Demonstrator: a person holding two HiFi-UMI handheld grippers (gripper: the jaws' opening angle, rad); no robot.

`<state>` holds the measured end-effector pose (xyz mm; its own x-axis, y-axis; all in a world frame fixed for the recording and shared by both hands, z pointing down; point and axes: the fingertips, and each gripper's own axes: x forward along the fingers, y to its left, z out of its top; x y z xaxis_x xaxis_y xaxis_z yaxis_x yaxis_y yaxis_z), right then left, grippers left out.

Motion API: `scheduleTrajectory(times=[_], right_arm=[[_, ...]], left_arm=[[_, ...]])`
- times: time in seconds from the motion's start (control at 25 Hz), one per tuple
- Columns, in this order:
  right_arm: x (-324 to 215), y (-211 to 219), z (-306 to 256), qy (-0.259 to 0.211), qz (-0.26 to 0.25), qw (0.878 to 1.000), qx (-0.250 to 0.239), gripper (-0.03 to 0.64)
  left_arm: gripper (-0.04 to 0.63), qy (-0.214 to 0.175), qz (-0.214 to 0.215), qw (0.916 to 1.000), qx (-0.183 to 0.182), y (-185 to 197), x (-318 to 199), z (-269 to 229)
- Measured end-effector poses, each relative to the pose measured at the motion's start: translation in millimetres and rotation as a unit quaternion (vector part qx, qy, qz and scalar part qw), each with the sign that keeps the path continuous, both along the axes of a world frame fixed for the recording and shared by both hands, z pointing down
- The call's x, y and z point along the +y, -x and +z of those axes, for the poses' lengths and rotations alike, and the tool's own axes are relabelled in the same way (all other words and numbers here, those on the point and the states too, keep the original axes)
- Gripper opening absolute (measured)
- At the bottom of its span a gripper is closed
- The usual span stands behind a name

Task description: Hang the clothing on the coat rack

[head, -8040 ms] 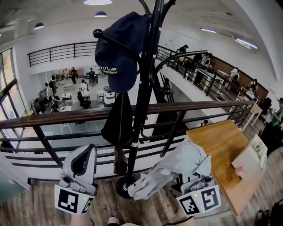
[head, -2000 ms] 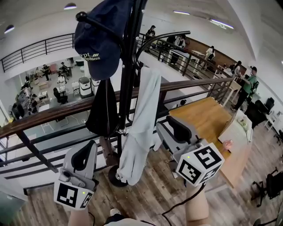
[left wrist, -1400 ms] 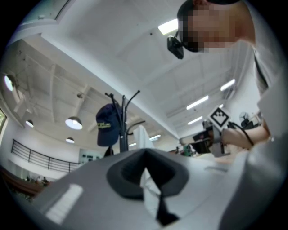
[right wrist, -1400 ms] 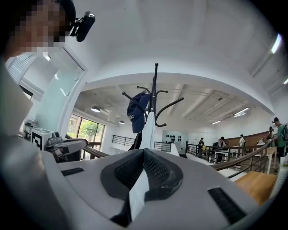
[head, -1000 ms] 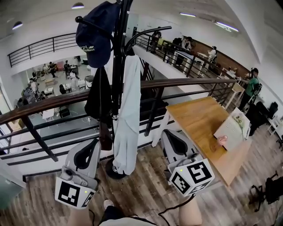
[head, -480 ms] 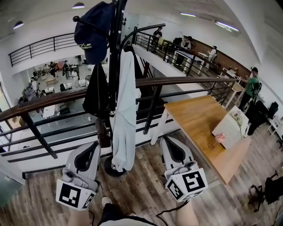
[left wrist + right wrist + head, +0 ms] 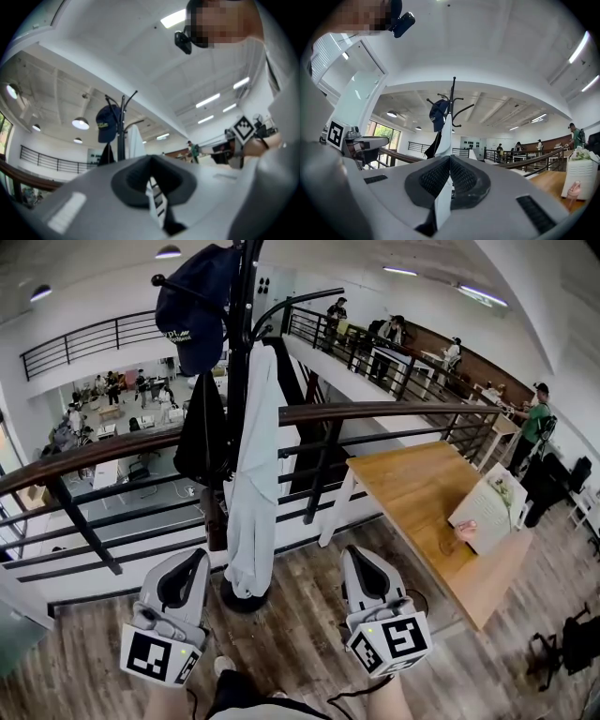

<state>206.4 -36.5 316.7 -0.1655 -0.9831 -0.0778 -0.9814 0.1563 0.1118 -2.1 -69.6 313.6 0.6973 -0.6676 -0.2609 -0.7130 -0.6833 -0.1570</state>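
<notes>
Pale garment [image 7: 251, 474] hung on coat rack [image 7: 240, 352] hook, long axis vertical, hem near rack base. Lay ahead of and above both grippers, nearer left gripper [image 7: 192, 557]. Right gripper [image 7: 354, 551] well apart to right. Both jaws closed together, holding nothing. Task judged done.

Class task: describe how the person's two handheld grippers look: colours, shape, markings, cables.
Left gripper and right gripper: light grey tapered shells, dark pads inside. Each carries a white cube with black square markers. A thin black cable trails behind the right one.
</notes>
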Motion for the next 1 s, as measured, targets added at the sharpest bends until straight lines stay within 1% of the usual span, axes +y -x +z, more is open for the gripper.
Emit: scheduleTrajectory(times=[0.16,0.32,0.56,1.0], right_arm=[[8,-5,6,-0.002,0.007,1.0,-0.008,0.002],[8,-8,9,0.001,0.011,1.0,-0.012,0.002],[6,-9,9,0.001,0.009,1.0,-0.009,0.002],[-3,-7,7,-0.002,0.002,1.0,-0.012,0.002]], left_arm=[[0.006,0.006,0.0,1.0,0.0,-4,5,4],[0.006,0.004,-0.001,1.0,0.002,-7,5,4],[0.006,0.0,-0.006,1.0,0.006,-9,4,2],[0.006,0.003,-0.015,0.9999,0.002,-9,-2,2]])
